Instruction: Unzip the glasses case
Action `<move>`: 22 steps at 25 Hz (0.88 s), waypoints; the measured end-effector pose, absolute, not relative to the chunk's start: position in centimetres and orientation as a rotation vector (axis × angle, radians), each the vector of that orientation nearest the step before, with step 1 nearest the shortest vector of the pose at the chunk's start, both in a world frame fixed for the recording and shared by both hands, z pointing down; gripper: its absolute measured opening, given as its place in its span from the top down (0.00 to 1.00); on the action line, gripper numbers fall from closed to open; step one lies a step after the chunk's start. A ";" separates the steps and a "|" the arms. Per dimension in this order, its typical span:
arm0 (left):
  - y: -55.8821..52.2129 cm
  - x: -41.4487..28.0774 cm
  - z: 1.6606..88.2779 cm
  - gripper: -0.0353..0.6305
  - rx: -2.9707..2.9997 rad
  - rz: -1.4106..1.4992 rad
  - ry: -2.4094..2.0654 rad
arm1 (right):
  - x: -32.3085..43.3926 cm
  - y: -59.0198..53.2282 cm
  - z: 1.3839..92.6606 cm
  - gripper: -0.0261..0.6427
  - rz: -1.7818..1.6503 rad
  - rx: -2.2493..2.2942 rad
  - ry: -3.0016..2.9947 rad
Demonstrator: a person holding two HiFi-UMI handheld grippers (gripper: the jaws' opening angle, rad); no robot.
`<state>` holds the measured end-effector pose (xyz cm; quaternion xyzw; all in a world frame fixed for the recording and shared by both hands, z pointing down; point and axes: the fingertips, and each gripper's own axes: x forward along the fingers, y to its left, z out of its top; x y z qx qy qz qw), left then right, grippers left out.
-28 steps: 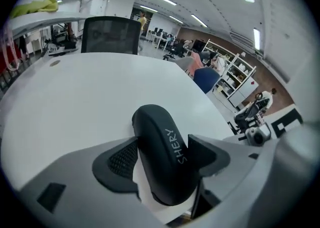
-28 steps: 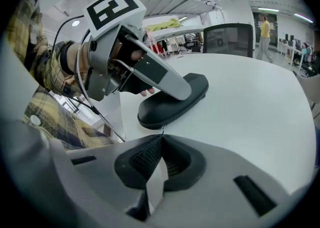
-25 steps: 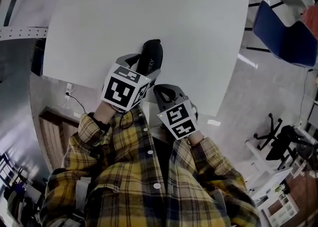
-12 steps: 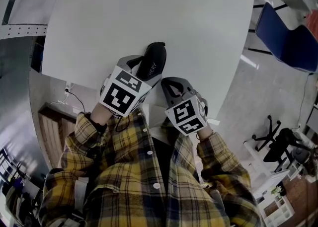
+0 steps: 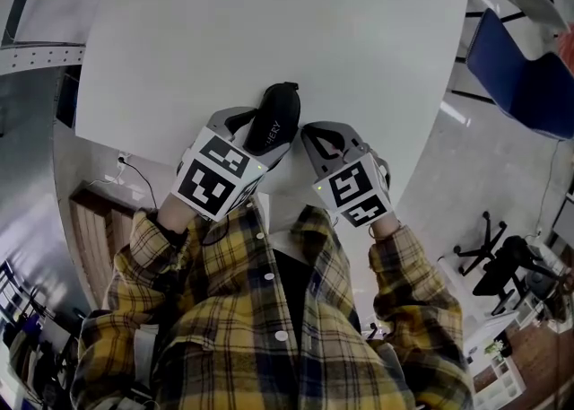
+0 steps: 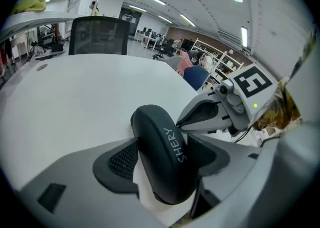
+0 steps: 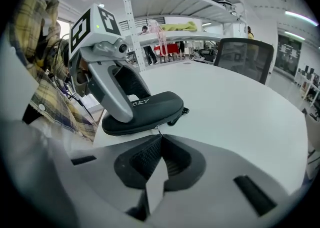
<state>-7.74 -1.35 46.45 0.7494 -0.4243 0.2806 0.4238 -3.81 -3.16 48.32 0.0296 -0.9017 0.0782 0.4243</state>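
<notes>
A black zipped glasses case (image 5: 274, 116) lies near the white table's (image 5: 269, 22) front edge. My left gripper (image 5: 258, 130) is shut on its near end, one grey finger (image 6: 117, 159) on each side of the case (image 6: 162, 144). Right beside it, my right gripper (image 5: 306, 134) is shut, its tips (image 7: 159, 136) against the case's (image 7: 150, 110) zipper seam. A thin metal zipper pull (image 7: 157, 129) sticks out between them. A small black loop (image 7: 178, 115) hangs off the case's far end. The left gripper's finger (image 7: 107, 97) crosses in front of the case there.
The white table stretches away bare beyond the case. A black mesh chair (image 6: 97, 35) stands at its far side and a blue chair (image 5: 520, 67) off to the right. The person's plaid sleeves (image 5: 224, 309) fill the near side, just past the table edge.
My right gripper has moved forward and up to the case's right side, its tips now at the zipper seam. The left gripper stays shut on the case, shifted slightly.
</notes>
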 end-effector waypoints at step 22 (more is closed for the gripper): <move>-0.3 -2.3 46.6 0.47 2.276 1.153 -0.629 | 3.3 -3.2 48.3 0.97 0.422 0.405 -2.198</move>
